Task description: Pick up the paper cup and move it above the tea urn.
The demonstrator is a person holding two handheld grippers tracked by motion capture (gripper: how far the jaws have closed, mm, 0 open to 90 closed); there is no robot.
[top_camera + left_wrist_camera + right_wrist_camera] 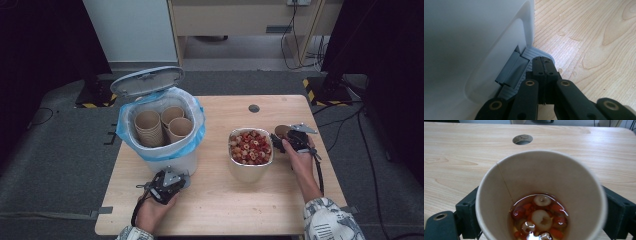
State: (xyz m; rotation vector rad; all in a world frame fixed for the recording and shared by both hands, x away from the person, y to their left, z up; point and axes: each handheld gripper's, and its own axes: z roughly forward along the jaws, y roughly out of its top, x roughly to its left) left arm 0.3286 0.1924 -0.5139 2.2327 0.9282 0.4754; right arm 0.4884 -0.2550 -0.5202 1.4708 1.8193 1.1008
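One paper cup (541, 195) sits clamped in the right gripper (292, 137).

The big white bin (165, 150) stands right in front of the left gripper (167, 184), which touches its grey pedal (534, 53), so there is no way forward there. Between the bin and the metal bowl (251, 150) is a bare strip of table (215, 150). The bowl sits just beside the right gripper (290, 137) and blocks its way left, but the table behind both is open.

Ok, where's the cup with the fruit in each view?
High view: cup in the right tongs, right of the bowl.
Right gripper view: centre, cup between the tongs.
Left gripper view: faces the bin pedal.
Landmark: table hole beyond the cup.
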